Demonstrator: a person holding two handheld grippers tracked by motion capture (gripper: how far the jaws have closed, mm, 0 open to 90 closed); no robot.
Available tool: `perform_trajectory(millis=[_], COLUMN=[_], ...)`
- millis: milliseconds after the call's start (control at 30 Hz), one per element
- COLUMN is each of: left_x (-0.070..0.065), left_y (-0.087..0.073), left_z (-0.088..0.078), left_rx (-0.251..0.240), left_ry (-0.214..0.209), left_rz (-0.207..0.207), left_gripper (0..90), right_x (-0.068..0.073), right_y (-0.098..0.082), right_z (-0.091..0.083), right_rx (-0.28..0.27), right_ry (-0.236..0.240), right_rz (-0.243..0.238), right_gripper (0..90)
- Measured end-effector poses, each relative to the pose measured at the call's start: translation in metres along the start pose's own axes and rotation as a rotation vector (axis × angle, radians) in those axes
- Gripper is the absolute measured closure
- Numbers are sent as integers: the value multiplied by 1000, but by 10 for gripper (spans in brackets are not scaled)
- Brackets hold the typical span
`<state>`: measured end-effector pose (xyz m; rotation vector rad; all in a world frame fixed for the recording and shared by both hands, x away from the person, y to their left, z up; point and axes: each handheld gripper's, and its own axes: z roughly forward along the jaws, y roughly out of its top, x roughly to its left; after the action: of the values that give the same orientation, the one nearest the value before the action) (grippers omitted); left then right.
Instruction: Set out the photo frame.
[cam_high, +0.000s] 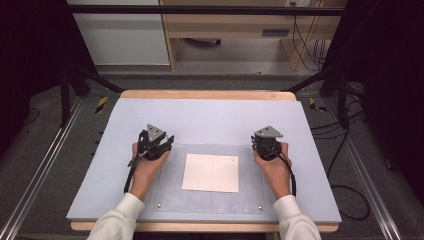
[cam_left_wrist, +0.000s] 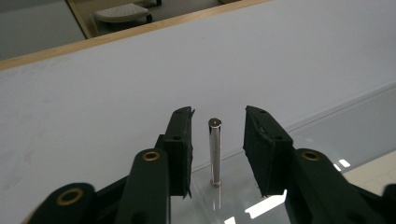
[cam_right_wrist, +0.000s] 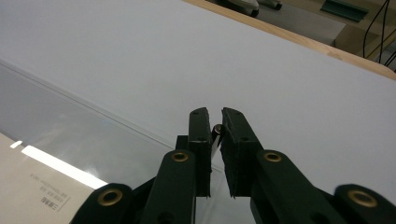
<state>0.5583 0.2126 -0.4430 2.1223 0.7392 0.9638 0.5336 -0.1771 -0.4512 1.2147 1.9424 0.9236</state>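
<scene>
The right gripper (cam_right_wrist: 215, 135) is pinching one upright metal pin (cam_right_wrist: 216, 131) between nearly closed jaws. The left gripper (cam_left_wrist: 218, 140) is standing partly open around a second upright pin (cam_left_wrist: 215, 151), not touching it. Both pins are standing at the far corners of one clear plate (cam_high: 170, 200), which is covering one white sheet (cam_high: 211, 173).

2 hand-held grippers (cam_high: 156, 142) (cam_high: 267, 141), 4 metal pins (cam_left_wrist: 215, 151), 1 paper sheet (cam_high: 211, 173), 1 clear plate (cam_high: 170, 197)

White sleeves, black two-jaw grippers — left gripper (cam_high: 156, 144), right gripper (cam_high: 265, 142) — brass-ringed pivots, grey three-cornered top plates, trailing black cables.
</scene>
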Motion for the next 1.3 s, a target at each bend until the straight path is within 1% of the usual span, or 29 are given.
perform_trajectory(millis=[33,67,100,133,167,200,233,267,333,367,400,433,467,500,533,567,600,633,667,733,800,833,867,1000,1067,1100,1167,1267,1300], left_x=[0,-2,-3,-3,-1,1,3,4,2,2,3,3,8,8,9,11,13,13,12,13,17,19,19,25,27,28,31,36,36], left_y=[0,1,2,2,2,2,2,1,1,1,4,4,5,5,6,6,5,5,6,7,9,10,10,13,14,15,16,17,18], left_z=[0,0,0,0,0,0,0,0,1,1,1,1,2,2,2,3,4,4,4,5,7,8,8,11,13,14,16,19,20], left_rx=[0,-8,-9,-9,-2,1,3,7,14,14,30,30,40,40,41,41,44,44,52,64,78,86,86,103,112,121,125,127,129], left_ry=[0,8,7,7,10,6,0,5,11,11,4,4,-22,-22,-30,-38,-55,-55,-59,-68,-88,-102,-102,-133,-144,-151,-165,-184,-186], left_rz=[0,-16,-12,-12,11,26,33,32,-13,-13,-4,-4,32,32,40,38,22,22,0,-19,-4,12,12,35,37,46,67,88,82], left_gripper=[686,686,728,738,764,764,811,811,836,836,836,838,840,841,842,843,845,846,847,848,848,849,849,850,849,849,849,849,849], right_x=[0,0,0,0,-1,-1,-1,-1,-2,-2,-3,-2,-3,-3,-4,-5,-6,-6,-7,-7,-8,-9,-9,-12,-12,-13,-15,-16,-16], right_y=[0,0,1,1,1,1,2,2,4,4,7,8,9,9,11,12,14,14,16,17,20,22,22,28,29,30,33,36,36], right_z=[0,0,0,0,0,0,1,1,1,1,1,1,2,2,2,2,3,3,4,4,5,7,7,10,11,12,15,17,18], right_rx=[0,3,3,3,4,4,11,11,26,26,44,50,60,60,79,89,99,99,116,123,140,157,157,190,199,203,221,240,240], right_ry=[0,-1,-1,-1,7,7,10,10,17,17,19,21,20,20,28,33,42,42,49,50,55,59,59,73,75,80,86,88,91], right_rz=[0,3,5,5,14,14,15,15,19,19,23,23,27,27,41,46,54,54,61,66,74,73,73,76,82,81,86,87,91], right_gripper=[830,833,837,837,840,840,842,842,845,845,846,847,848,848,852,854,855,855,857,857,858,858,858,858,859,859,859,859,859])
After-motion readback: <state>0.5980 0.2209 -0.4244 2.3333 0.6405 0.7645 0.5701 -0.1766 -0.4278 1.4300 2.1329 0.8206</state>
